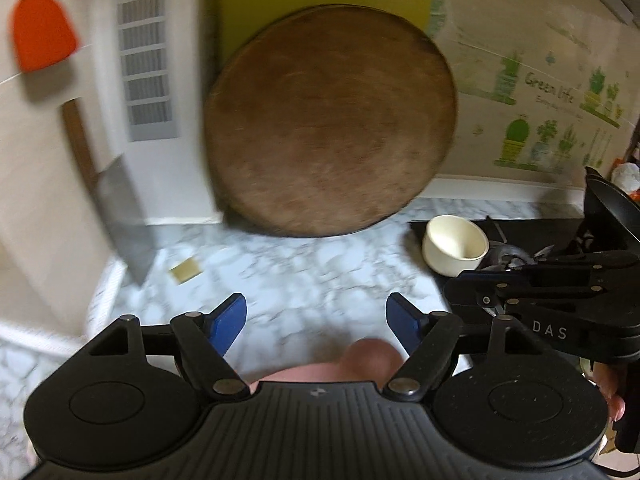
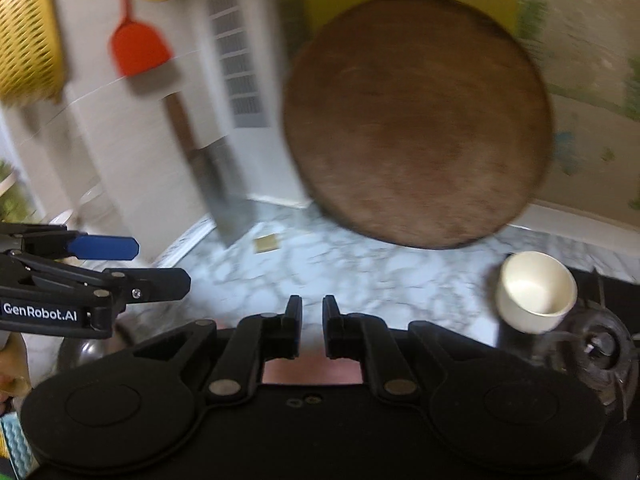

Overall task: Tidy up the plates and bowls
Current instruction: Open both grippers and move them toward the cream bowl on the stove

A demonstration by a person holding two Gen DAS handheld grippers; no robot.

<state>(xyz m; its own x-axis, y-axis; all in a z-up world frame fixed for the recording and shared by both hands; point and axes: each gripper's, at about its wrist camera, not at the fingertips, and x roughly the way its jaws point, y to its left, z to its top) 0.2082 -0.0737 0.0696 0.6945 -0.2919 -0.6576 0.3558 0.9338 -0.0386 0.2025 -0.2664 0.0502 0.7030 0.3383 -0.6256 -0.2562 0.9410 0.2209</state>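
Note:
A small cream bowl (image 1: 455,249) sits on the edge of a black stove at the right; it also shows in the right wrist view (image 2: 536,292). My left gripper (image 1: 316,326) is open and empty above the marble counter. My right gripper (image 2: 311,330) has its jaws nearly closed with a narrow gap and nothing between them. The right gripper shows from the side in the left wrist view (image 1: 456,294), close to the bowl. The left gripper shows at the left of the right wrist view (image 2: 160,264). Both views are blurred.
A round wooden board (image 1: 332,120) leans on the wall in front of a yellow cutting board (image 1: 248,4). A cleaver (image 1: 124,220) and an orange spatula (image 1: 40,36) hang at the left. A glass lid (image 2: 600,344) and a dark pan (image 1: 612,208) are on the stove.

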